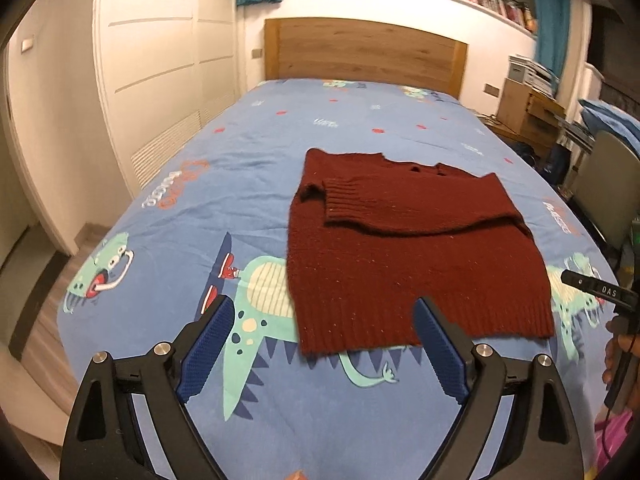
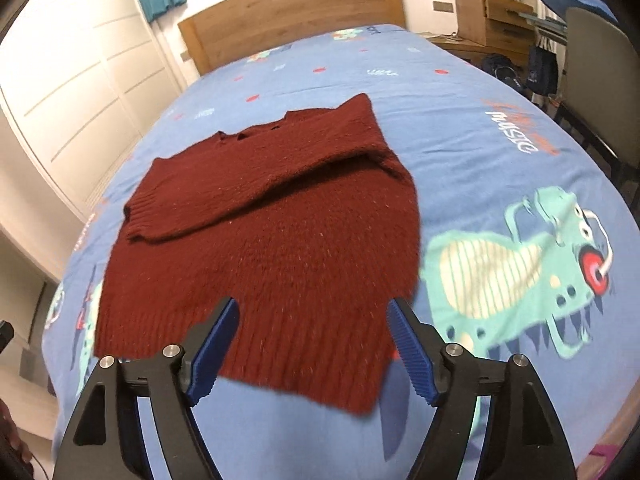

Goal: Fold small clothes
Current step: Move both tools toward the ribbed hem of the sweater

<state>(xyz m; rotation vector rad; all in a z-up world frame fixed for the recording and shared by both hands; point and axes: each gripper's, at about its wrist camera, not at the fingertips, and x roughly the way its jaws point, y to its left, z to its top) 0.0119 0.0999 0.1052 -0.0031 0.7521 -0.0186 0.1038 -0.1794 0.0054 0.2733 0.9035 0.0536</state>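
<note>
Left gripper (image 1: 322,316): jaws wide, empty; sweater (image 1: 404,256) hem at 1 o'clock beyond the tips. Right gripper (image 2: 312,316): jaws wide, empty, hem behind the tips at 12 o'clock. Sweater flat on bed (image 1: 248,168), sleeve folded across. Headboard (image 1: 364,52) farthest.

Bed (image 1: 168,248) w/ blue dino sheet, 1 maroon sweater (image 1: 400,256) flat on it, sleeves folded in
</note>
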